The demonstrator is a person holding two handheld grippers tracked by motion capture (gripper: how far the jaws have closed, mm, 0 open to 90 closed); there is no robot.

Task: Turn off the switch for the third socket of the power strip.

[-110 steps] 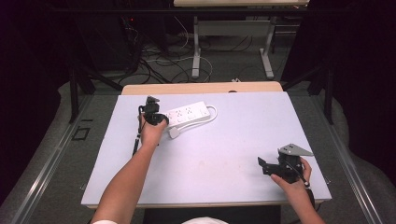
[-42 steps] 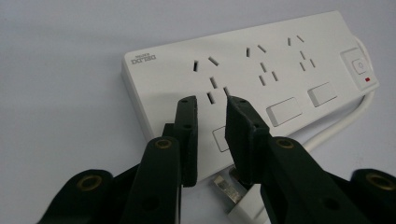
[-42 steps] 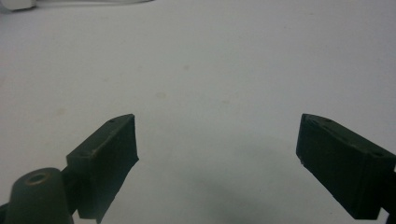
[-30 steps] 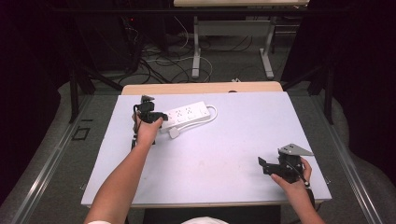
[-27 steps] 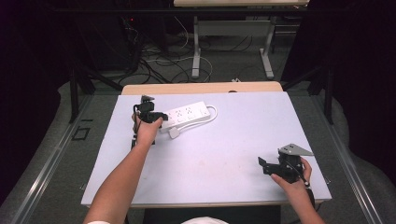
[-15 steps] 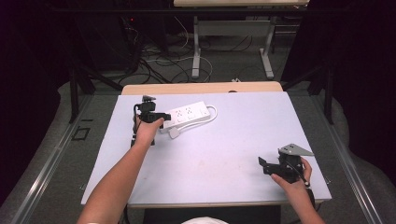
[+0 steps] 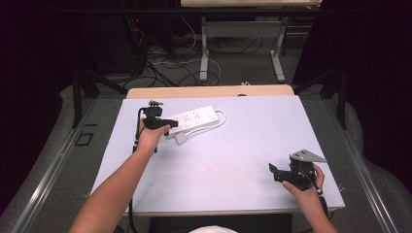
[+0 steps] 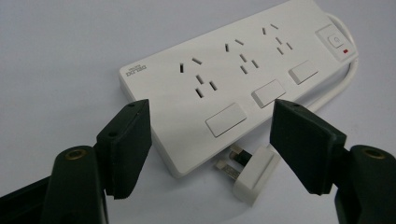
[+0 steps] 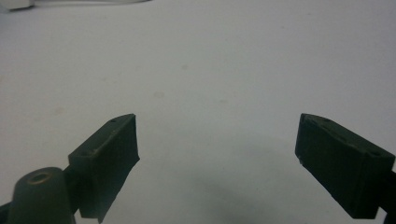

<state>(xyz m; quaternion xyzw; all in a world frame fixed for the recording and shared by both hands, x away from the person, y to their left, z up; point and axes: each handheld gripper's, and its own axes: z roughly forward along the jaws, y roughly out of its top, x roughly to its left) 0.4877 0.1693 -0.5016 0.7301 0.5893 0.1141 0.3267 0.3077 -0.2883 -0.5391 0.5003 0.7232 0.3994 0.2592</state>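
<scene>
The left hand-held gripper (image 8: 210, 140) hovers over the near end of a white power strip (image 8: 233, 74) at the far left of the counter (image 7: 233, 160). Its jaws have just been opening and now stand well apart, with nothing clamped between them. A white plug (image 8: 250, 175) lies on the counter just beside the strip's long edge, its metal prongs pointing toward the strip; whether they touch it is hard to tell from this angle.

The step in hand looks like picking up the plug. To do it well, the left hand-held gripper should shift toward its right jaw and drop lower, so both jaws bracket the plug's flat sides rather than its prongs, then close squarely without nudging the strip or pinching the cord (image 8: 336, 88).

In the left gripper view the plug sits low and right of centre, nearer the right jaw than the left, with the strip's corner between the jaws.

The right hand-held gripper (image 7: 273, 171) rests near the counter's front right corner, well apart from the strip. Its own view shows its jaws spread over bare counter, holding nothing.
</scene>
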